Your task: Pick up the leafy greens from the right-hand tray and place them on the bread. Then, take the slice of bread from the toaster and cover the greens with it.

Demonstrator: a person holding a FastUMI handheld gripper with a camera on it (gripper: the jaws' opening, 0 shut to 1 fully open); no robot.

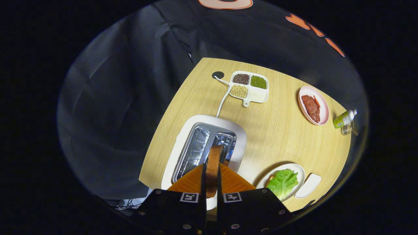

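Above the toaster (204, 147), tongs (211, 176) clamped on bread slice (214, 163) — greens (283, 182) on plate (298, 169) nearby

Gripper (211, 178): low centre of the frame, orange fingers (192, 181) pressed on both sides of a slice of bread (214, 166), held edge-up.
Toaster (204, 148): white, centre frame, just beyond the fingers, two open slots; cord running toward upper centre.
Plate (298, 169): lower right, white, holding leafy greens (283, 182) over something reddish at their left edge.
Small dish (308, 185): white, just right of the plate.
Divided tray (249, 86): upper centre, with dark, green and pale beans in three compartments.
Pink plate (323, 109): right, with red meat slices (311, 107).
Bottle (344, 118): far right, lying at the table (277, 137) edge.
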